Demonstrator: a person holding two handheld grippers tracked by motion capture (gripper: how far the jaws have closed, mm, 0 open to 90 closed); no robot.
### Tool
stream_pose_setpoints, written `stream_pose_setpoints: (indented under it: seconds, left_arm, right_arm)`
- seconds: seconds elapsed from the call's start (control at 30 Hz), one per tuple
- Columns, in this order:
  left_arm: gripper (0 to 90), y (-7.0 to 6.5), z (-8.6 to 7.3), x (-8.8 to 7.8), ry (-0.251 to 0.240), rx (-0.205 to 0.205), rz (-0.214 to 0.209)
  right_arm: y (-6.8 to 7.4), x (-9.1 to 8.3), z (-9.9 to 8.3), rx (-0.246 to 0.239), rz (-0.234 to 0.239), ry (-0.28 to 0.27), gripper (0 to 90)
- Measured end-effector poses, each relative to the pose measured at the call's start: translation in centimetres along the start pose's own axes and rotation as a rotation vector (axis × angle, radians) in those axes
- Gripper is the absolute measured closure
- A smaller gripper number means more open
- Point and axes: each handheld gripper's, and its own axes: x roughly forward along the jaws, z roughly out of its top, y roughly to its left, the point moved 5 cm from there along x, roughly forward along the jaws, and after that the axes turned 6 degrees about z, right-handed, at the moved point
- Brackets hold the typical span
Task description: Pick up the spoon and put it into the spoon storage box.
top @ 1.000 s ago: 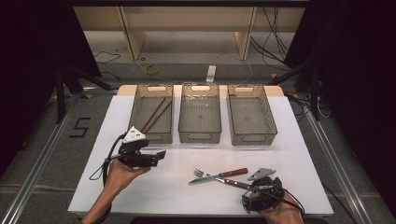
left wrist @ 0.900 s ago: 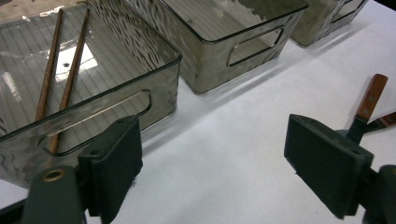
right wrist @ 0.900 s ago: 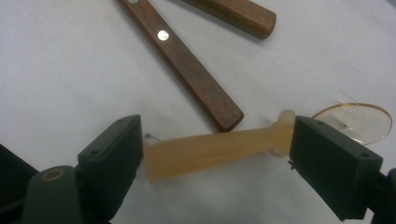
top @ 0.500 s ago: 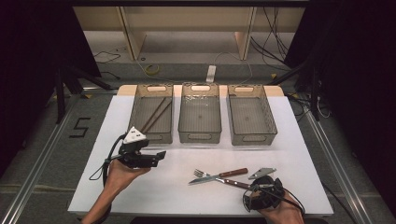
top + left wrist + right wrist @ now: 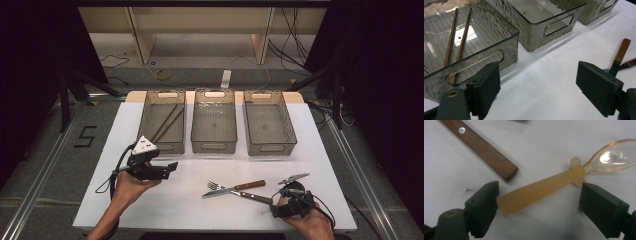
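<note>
Little has shifted since the earlier frames: the right tool [image 5: 539, 195] has edged lower right, its jaws apart astride the amber spoon [image 5: 544, 188], whose handle lies slantwise between them on the table [image 5: 310, 150], ready for closing. Beside it lie a fork [image 5: 225, 190] and wood-handled knife [image 5: 252, 196]. Left tool [image 5: 536, 90] waits open near the chopstick bin [image 5: 484, 53], likely idle.

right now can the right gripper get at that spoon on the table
Probably yes. The right gripper is open with its jaws on either side of the spoon, whose pale handle lies between them on the white table. The wooden handle nearby lies clear of the gap.
</note>
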Motion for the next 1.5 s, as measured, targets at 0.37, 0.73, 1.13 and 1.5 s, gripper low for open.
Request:
stream_pose_setpoints:
  seconds: [0.37, 0.73, 1.13, 1.5]
  left_arm:
    - [19.0, -0.1, 0.0, 0.0, 0.003, 0.007, -0.001]
    - [19.3, -0.2, -0.1, 0.1, 0.008, 0.014, -0.003]
    - [19.4, -0.1, -0.1, 0.0, 0.004, 0.007, -0.003]
    - [19.3, -0.1, -0.1, -0.1, -0.006, -0.006, -0.018]
  right_arm:
    - [-0.8, -0.5, 0.2, -0.005, -0.011, -0.001, 44.7]
    - [-1.7, -0.9, 0.1, -0.007, -0.017, -0.015, 70.4]
    - [-1.8, -1.2, 0.1, -0.027, 0.013, -0.033, 74.7]
    - [-1.9, -2.9, 0.4, -0.037, 0.051, -0.110, 75.0]
